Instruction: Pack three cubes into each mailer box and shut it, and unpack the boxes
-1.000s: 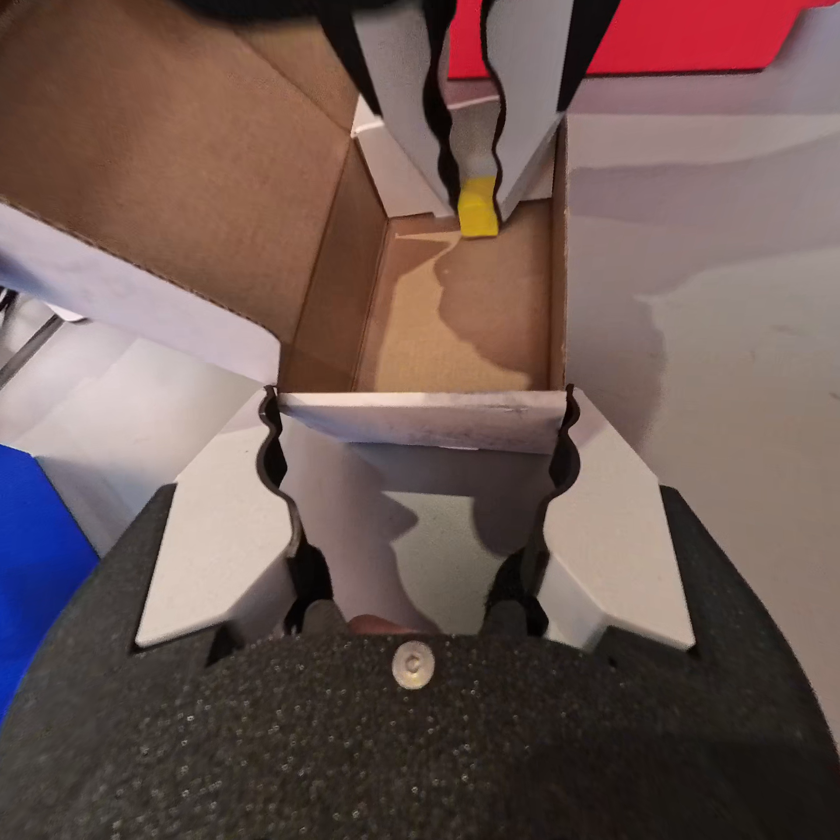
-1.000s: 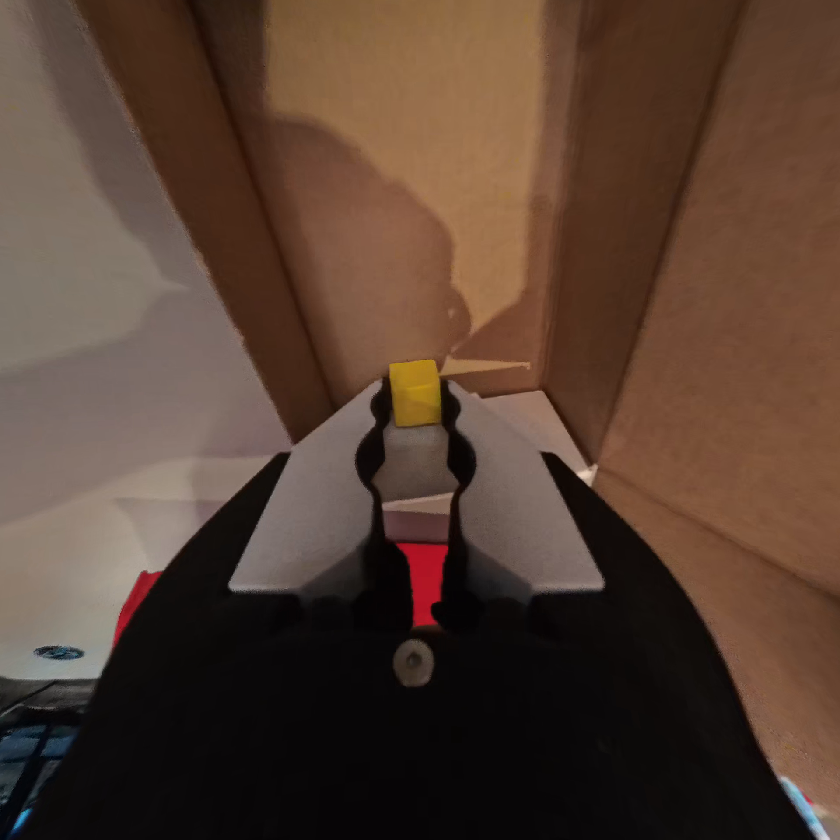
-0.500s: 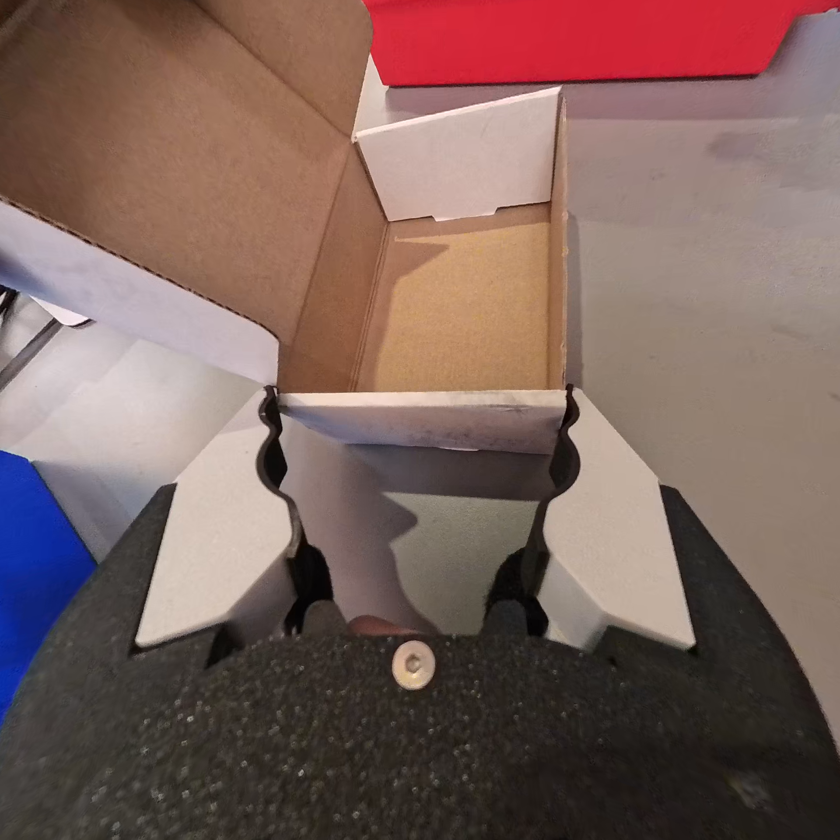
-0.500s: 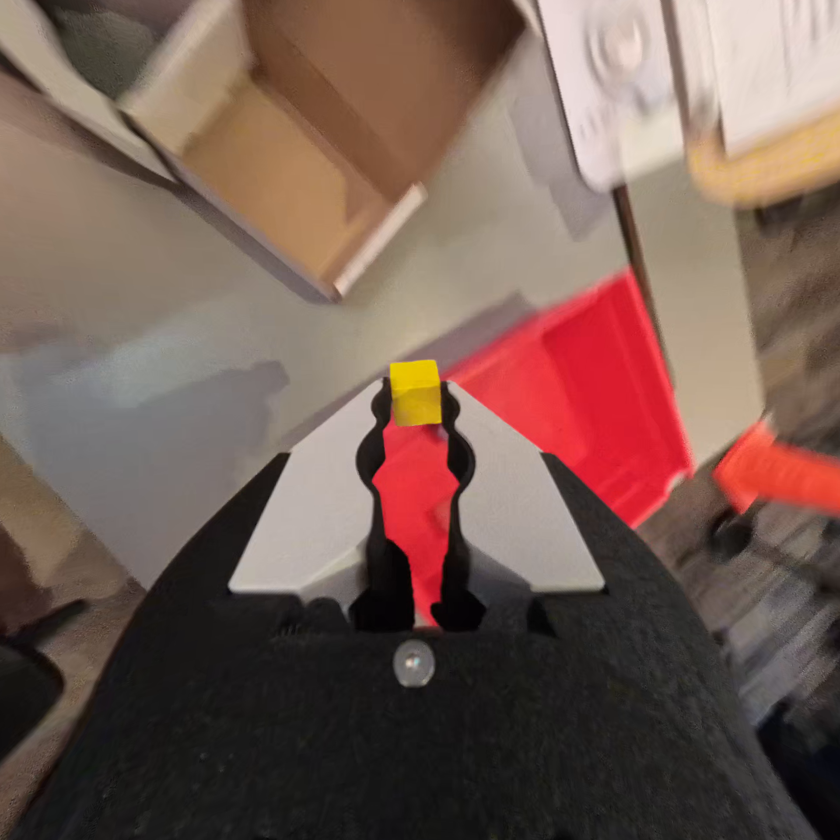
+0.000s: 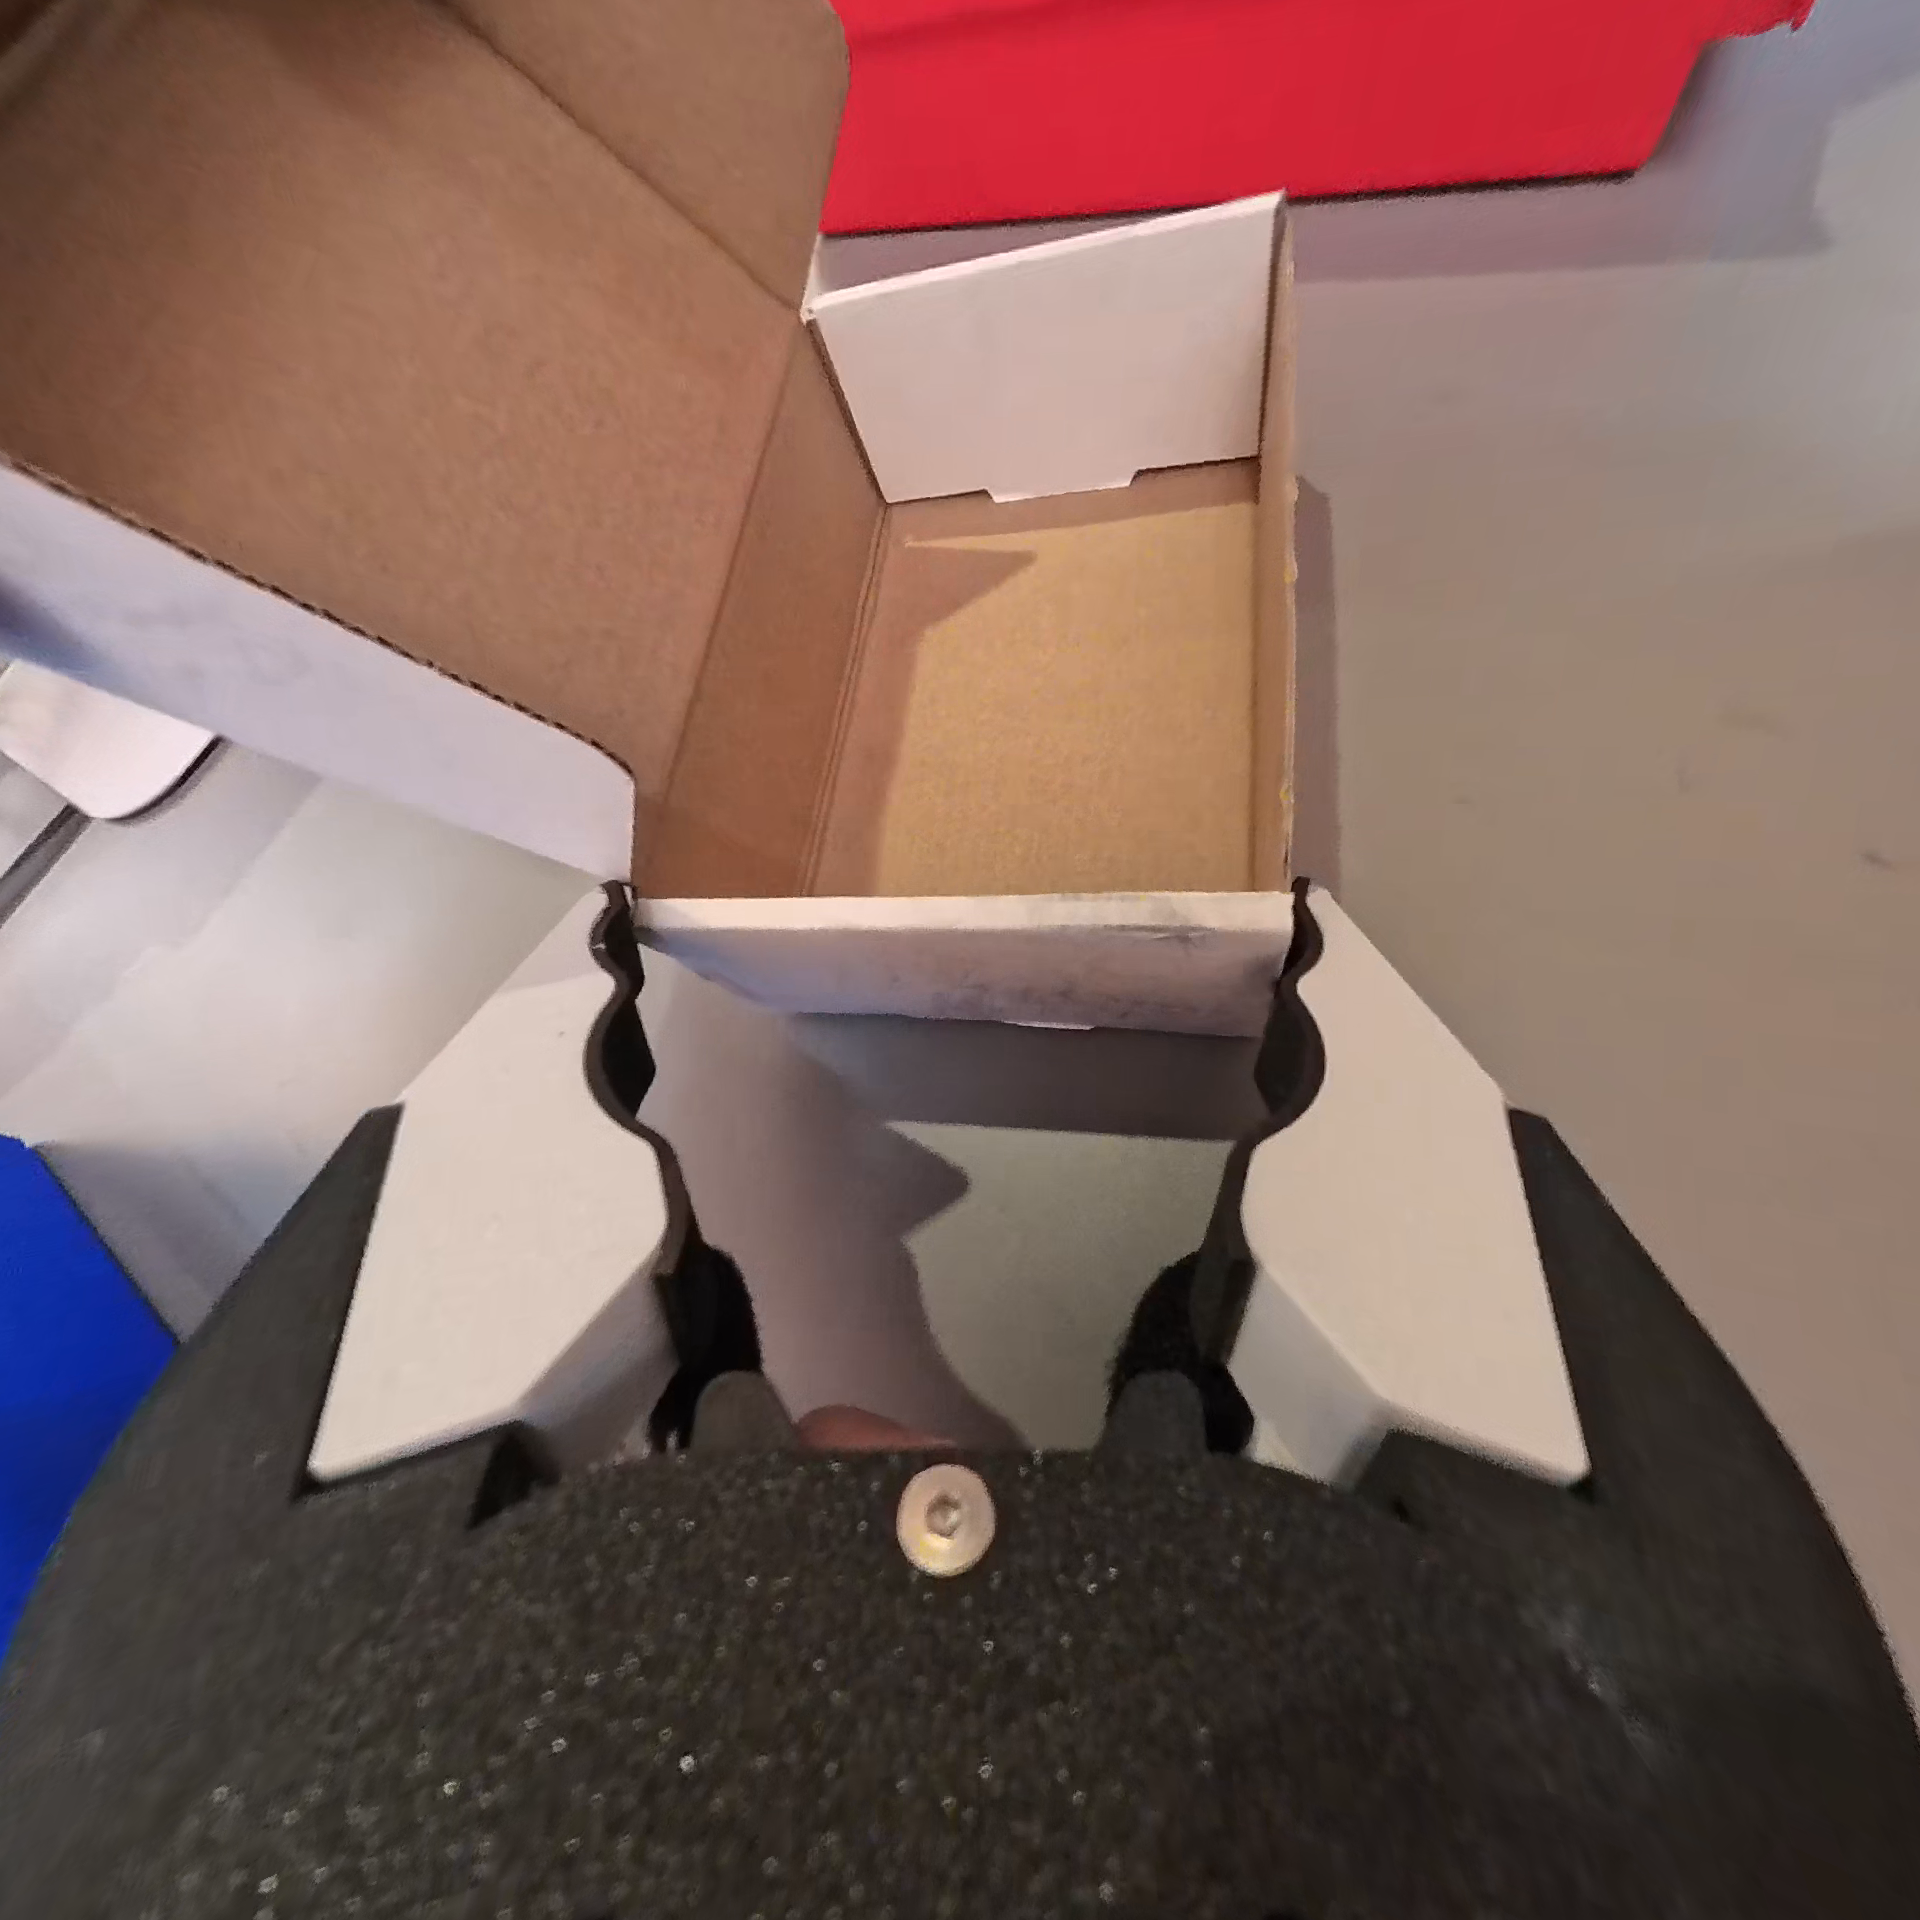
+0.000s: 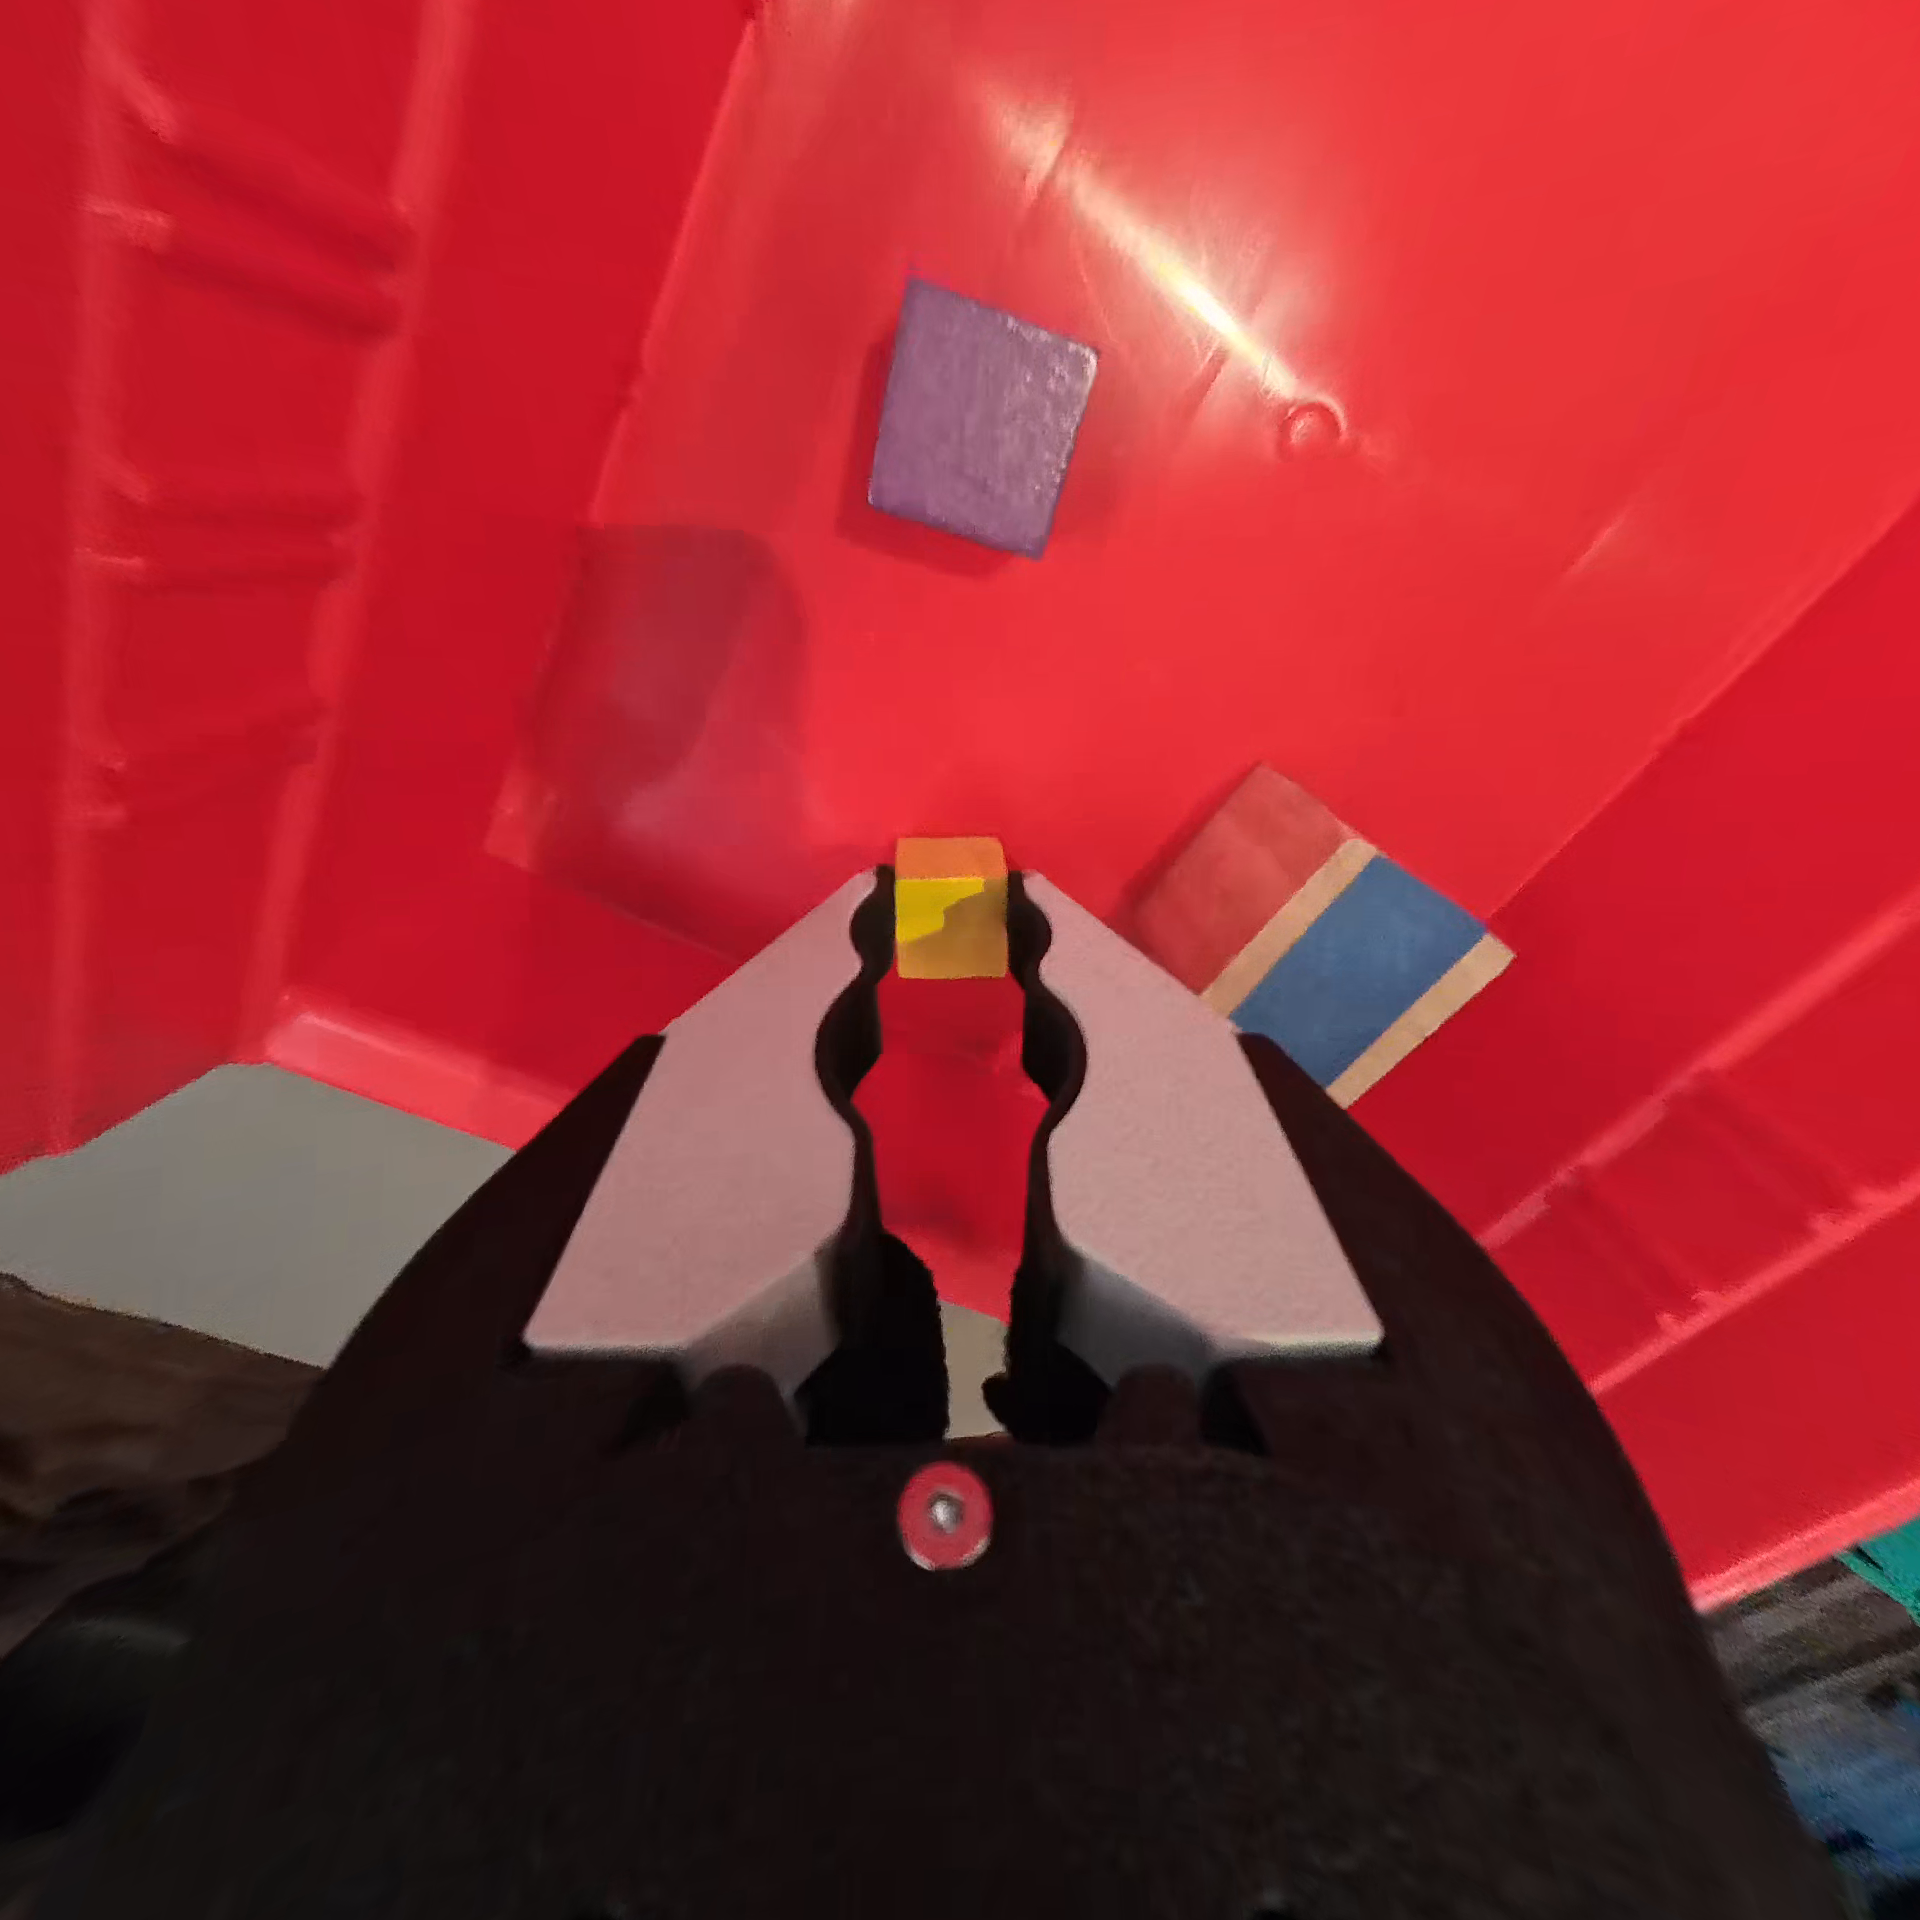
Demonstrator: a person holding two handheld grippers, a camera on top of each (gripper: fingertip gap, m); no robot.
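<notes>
The open mailer box sits on the grey table in the left wrist view, its brown inside empty and its lid standing up at the left. My left gripper is spread wide, with its fingertips pressed on both ends of the box's near wall. My right gripper is shut on a small yellow cube and holds it inside the red bin, above the bin floor. A purple cube, a red cube and a blue cube lie on the bin floor.
The red bin stands just beyond the far end of the box. A blue object lies at the left edge. Another white cardboard piece shows under the lid at the left. Grey table lies to the right of the box. My right fingertips sit around 35 cm from my left ones. From the left gripper's tips to the white cardboard piece is close to 30 cm.
My right gripper lifted the yellow cube out of the mailer box, swung away and now holds it inside the red bin. My left gripper and the box have stayed still.
</notes>
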